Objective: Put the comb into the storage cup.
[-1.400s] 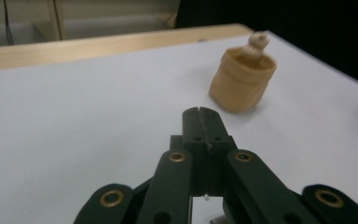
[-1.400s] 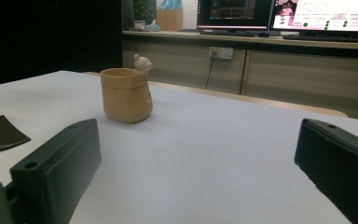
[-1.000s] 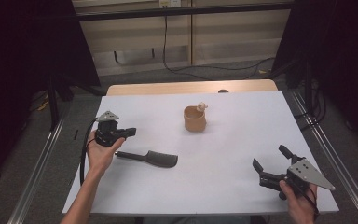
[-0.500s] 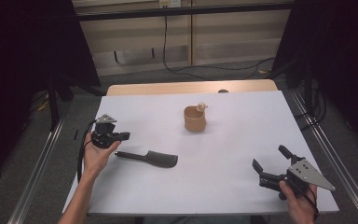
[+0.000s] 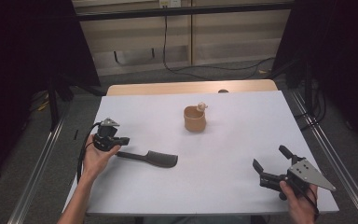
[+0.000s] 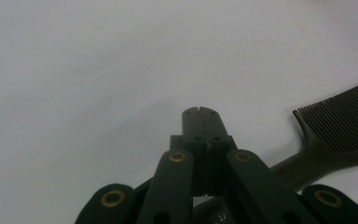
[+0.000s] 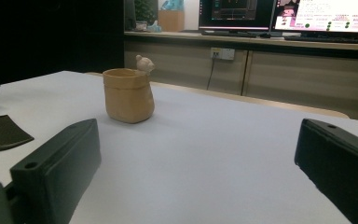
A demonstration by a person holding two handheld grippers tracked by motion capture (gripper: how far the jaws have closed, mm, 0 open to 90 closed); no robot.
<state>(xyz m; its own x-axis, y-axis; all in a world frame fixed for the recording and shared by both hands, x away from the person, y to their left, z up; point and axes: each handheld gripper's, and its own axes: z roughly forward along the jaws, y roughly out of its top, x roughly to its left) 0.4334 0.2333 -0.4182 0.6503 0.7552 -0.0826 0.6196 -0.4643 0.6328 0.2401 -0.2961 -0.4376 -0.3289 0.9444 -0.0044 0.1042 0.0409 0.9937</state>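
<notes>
A dark comb (image 5: 151,157) lies flat on the white table (image 5: 223,186), left of centre, handle toward the left. My left gripper (image 5: 122,140) hovers just beyond the handle's end, jaws shut on nothing; in the left gripper view the closed tips (image 6: 200,110) point at bare table, with the comb (image 6: 340,126) off to the right. My right gripper (image 5: 270,157) rests near the front right corner, open and empty, aimed at a tan cup (image 5: 195,119). The cup (image 7: 128,95) carries a small figure (image 7: 144,63) on its rim.
A wooden board (image 5: 191,87) borders the table's far edge. Metal rails (image 5: 42,158) run along both sides. Cables (image 5: 205,69) lie on the floor behind. In the right gripper view a counter with monitors (image 7: 326,11) stands beyond the table.
My left hand has drifted slightly left and toward the near edge, jaws still shut. The comb, the cup and the right gripper have stayed put.
</notes>
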